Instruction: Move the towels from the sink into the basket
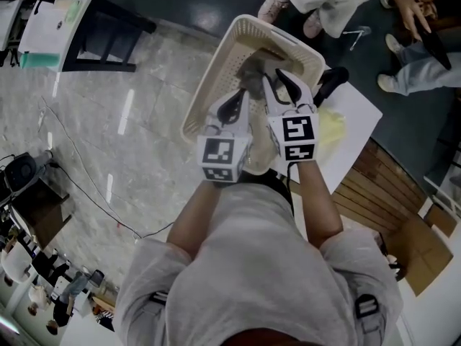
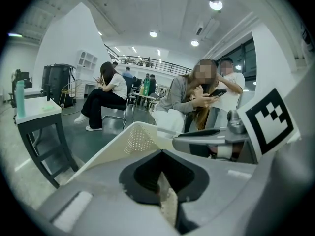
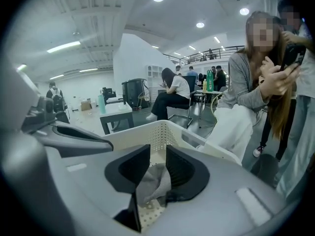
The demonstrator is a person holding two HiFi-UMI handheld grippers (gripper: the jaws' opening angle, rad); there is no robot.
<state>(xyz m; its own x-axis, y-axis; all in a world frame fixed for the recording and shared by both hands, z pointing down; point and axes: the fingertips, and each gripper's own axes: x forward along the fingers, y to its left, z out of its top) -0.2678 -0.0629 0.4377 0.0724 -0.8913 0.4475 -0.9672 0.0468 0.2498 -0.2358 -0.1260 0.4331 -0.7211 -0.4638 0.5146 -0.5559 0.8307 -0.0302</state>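
I am holding the right gripper (image 3: 153, 162) over the white basket (image 1: 216, 60), jaws apart, so the grey towel (image 3: 153, 187) is lying loose inside it, not pinched. The left gripper (image 2: 161, 176) is hanging beside it, jaws together and empty, out of the way.

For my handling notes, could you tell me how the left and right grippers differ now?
The left gripper has its jaws shut; the right gripper has them apart. Nothing sits in the left gripper; a grey towel shows between the right gripper's jaws. Both are held over the basket.
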